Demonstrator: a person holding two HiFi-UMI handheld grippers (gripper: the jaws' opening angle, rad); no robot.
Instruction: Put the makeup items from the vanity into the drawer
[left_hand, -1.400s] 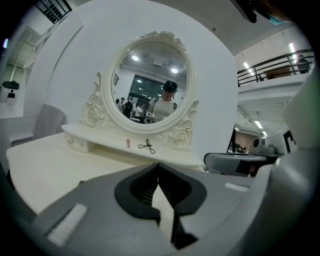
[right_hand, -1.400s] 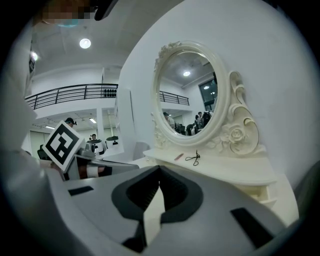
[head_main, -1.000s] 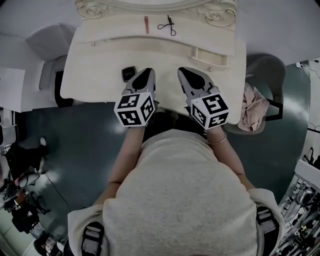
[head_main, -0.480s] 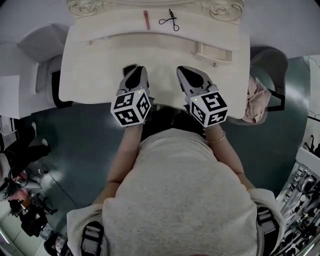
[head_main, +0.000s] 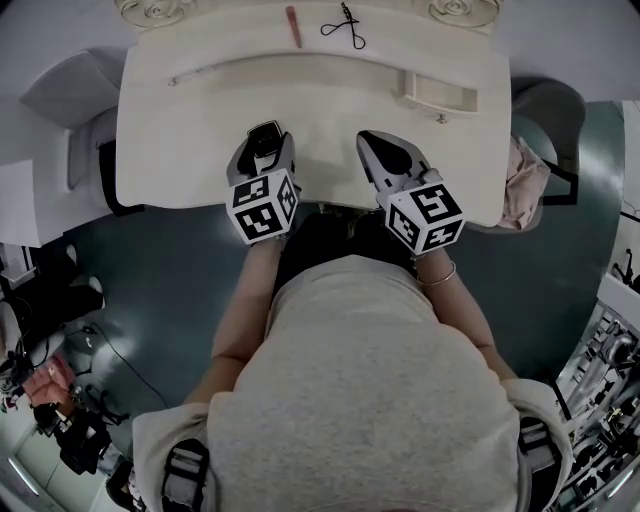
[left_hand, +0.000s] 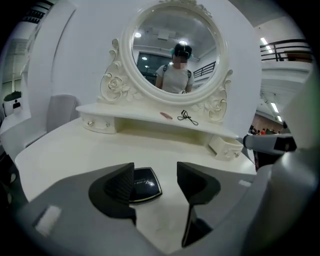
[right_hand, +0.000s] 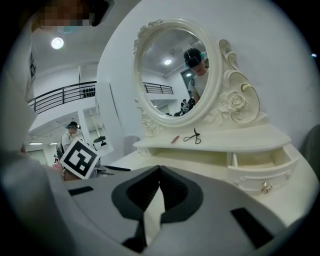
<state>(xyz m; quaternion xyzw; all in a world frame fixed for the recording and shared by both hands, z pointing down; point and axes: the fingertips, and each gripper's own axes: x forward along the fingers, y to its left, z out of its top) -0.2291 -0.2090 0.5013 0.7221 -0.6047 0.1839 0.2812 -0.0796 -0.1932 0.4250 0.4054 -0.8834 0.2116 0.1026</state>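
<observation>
A black compact (left_hand: 144, 184) lies flat on the cream vanity top (head_main: 180, 130). My left gripper (left_hand: 155, 172) hangs low over it. Its jaws have just been opening and stand apart; the compact sits by the left finger (left_hand: 120, 184), not pressed. In the head view the compact (head_main: 260, 133) shows between that gripper's (head_main: 263, 150) fingers. My right gripper (head_main: 385, 152) hovers beside it, shut and empty, its tips (right_hand: 159, 176) meeting. A red lipstick (head_main: 292, 25) and an eyelash curler (head_main: 345, 25) lie on the back shelf. The small drawer (head_main: 435, 92) at the right stands open.
An oval mirror (left_hand: 172, 47) in a carved frame rises behind the shelf and reflects a person. A closed small drawer (left_hand: 97, 123) sits at the shelf's left end. A chair with pink cloth (head_main: 520, 185) stands right of the vanity.
The left gripper was shut beside the compact; it has moved forward and down over it and its jaws have opened. The right gripper has hardly shifted.
</observation>
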